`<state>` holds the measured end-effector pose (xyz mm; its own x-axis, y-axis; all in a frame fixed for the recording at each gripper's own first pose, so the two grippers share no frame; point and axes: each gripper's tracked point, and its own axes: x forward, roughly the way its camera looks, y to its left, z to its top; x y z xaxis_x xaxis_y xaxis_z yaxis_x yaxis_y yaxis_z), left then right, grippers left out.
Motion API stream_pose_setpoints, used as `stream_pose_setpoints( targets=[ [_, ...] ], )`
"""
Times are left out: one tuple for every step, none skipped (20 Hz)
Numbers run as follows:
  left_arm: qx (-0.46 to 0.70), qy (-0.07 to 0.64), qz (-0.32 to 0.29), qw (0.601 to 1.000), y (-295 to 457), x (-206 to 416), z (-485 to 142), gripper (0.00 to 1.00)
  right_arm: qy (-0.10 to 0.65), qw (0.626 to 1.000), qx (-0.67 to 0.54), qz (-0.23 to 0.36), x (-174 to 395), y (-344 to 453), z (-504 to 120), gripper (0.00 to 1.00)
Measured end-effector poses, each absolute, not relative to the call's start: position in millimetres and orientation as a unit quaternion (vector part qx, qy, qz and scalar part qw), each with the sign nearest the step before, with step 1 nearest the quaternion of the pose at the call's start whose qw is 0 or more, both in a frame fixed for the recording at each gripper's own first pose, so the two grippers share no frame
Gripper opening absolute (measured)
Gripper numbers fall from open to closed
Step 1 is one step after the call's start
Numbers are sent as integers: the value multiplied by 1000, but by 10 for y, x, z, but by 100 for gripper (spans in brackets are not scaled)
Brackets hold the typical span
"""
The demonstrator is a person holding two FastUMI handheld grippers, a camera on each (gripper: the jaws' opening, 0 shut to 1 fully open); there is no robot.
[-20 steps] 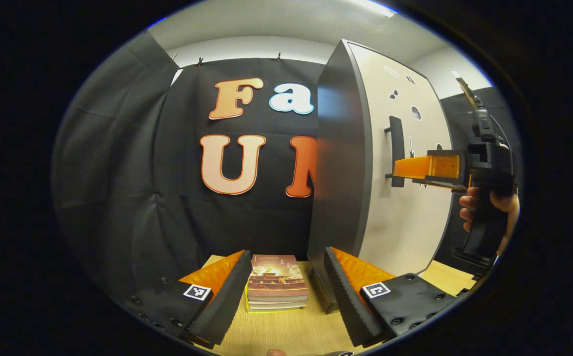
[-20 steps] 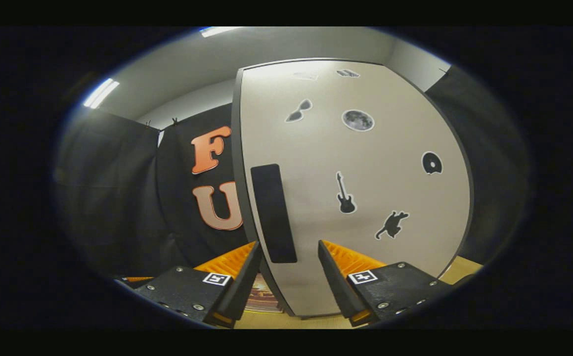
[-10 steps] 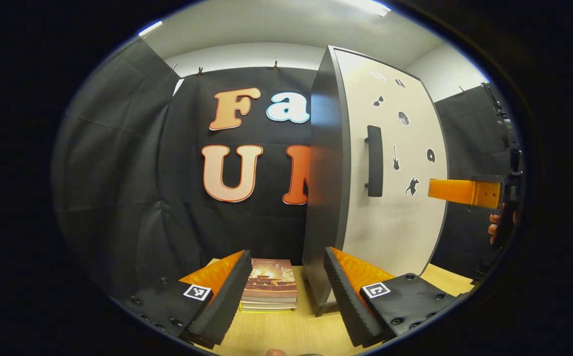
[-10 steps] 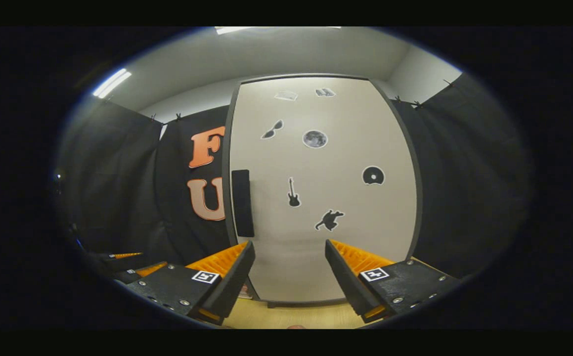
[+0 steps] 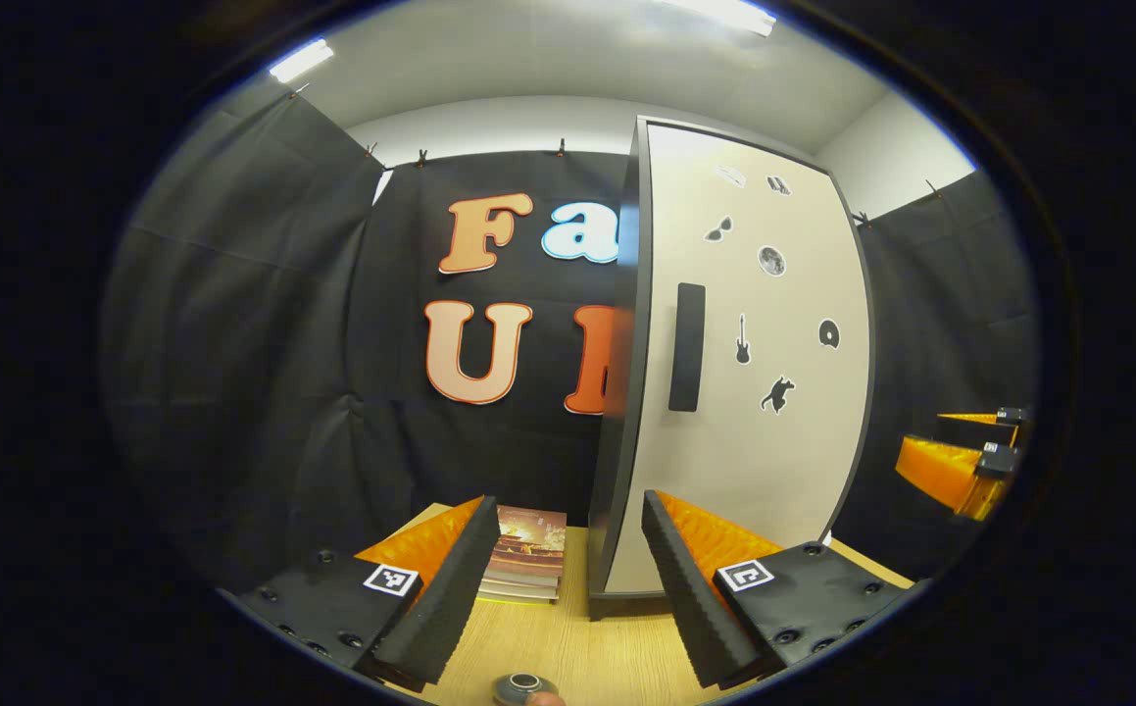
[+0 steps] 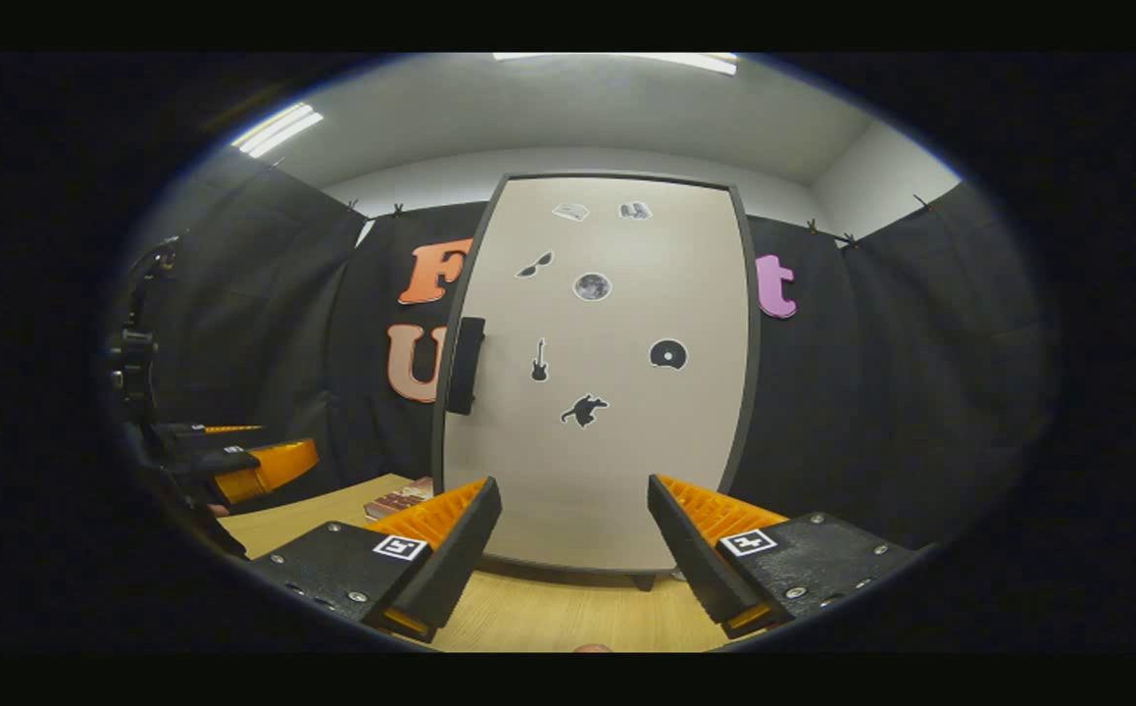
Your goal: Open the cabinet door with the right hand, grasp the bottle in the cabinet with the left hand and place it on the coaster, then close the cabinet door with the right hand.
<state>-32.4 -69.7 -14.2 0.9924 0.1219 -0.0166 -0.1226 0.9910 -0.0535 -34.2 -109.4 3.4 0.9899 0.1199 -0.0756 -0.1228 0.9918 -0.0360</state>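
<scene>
The pale cabinet door (image 6: 607,392) with small dark stickers stands shut, flush with its dark frame. Its dark upright handle (image 6: 465,365) is on the left edge, and it also appears in the left gripper view as the handle (image 5: 686,346). My right gripper (image 6: 573,484) is open and empty, well back from the door. My left gripper (image 5: 568,502) is open too, left of the cabinet (image 5: 754,392). A small round grey cap-like thing (image 5: 525,683) pokes up at the bottom edge; whether it is the bottle's top I cannot tell.
A stack of books (image 5: 528,554) lies on the wooden table (image 5: 577,647) beside the cabinet's left side. The right gripper (image 5: 960,461) shows at the far right of the left gripper view. The left gripper (image 6: 234,461) shows at the left of the right gripper view.
The right gripper has left the handle and drawn back and down from the door. Both views have pulled away from the cabinet. The round grey thing has come into view.
</scene>
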Motion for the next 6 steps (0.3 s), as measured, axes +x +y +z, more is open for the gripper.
stream_pose_setpoints(
  targets=[
    [-24,6,66,997,-706,-372,-121,95,33,997,-29,64,-391,-1091,20,93],
    [-21,4,69,997,-724,-422,-106,95,31,996,-36,69,-442,-1070,5,93],
    [-19,2,69,997,-734,-465,-87,95,31,996,-40,74,-493,-1047,-17,93],
    [-17,0,69,997,-740,-492,-75,95,33,996,-40,78,-532,-1016,-29,94],
    [-19,-1,68,998,-733,-511,-58,96,33,996,-35,81,-545,-981,-37,94],
    [-21,-2,67,998,-723,-520,-42,96,33,996,-27,83,-564,-936,-39,95]
  ],
)
